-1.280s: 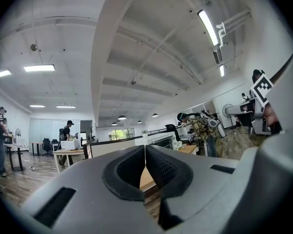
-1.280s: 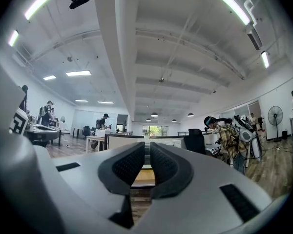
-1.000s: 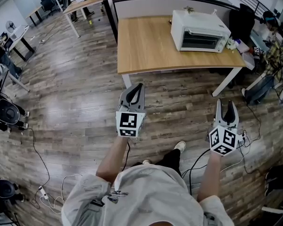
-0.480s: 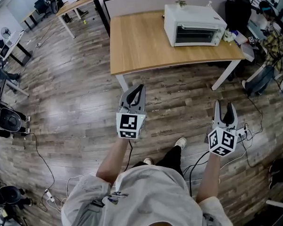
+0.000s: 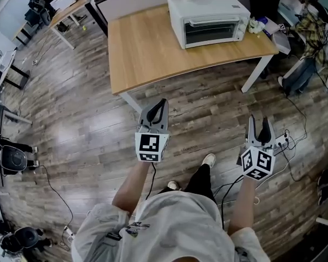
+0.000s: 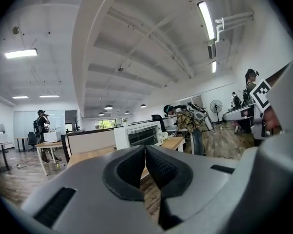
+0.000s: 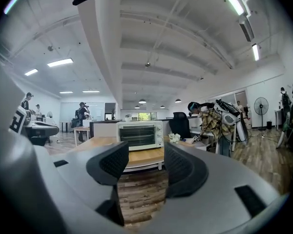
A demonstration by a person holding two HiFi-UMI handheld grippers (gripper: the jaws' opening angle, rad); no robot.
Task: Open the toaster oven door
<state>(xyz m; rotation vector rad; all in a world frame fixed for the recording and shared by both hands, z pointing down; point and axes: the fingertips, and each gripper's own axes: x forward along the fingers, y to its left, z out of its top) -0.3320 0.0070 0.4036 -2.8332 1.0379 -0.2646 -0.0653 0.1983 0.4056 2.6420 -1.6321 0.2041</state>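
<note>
Head view, left tongs: the left tongs [image 5: 162,103] are pressed together with nothing in them, held over the wooden floor [image 5: 71,119], well short of the surface [image 5: 142,53].
Head view, right tongs: the right tongs [image 5: 259,122] are spread wide and empty, also over the floor, off the near right corner of the surface.
Head view, toaster oven: the toaster oven [image 5: 208,19] stands by the far edge of the surface, towards its right end. Its door [image 5: 212,31] is shut and faces the near edge.
Head view, count: two tongs, two marker cubes, one on each [image 5: 151,146] [image 5: 257,162]; one toaster oven; one surface carrying it.
Left gripper view, tongs: the pads [image 6: 161,167] meet at their tips, gripping nothing.
Left gripper view, toaster oven: one, just above the tips [image 6: 142,134], well apart from them, on the surface [image 6: 88,156].
Right gripper view, tongs: the right tongs [image 7: 145,156] have just been opening and now gape wide, touching nothing and with nothing held between the pads.
Right gripper view, toaster oven: one, seen through the gap [image 7: 139,134], well apart, door shut, on the surface [image 7: 146,156].
</note>
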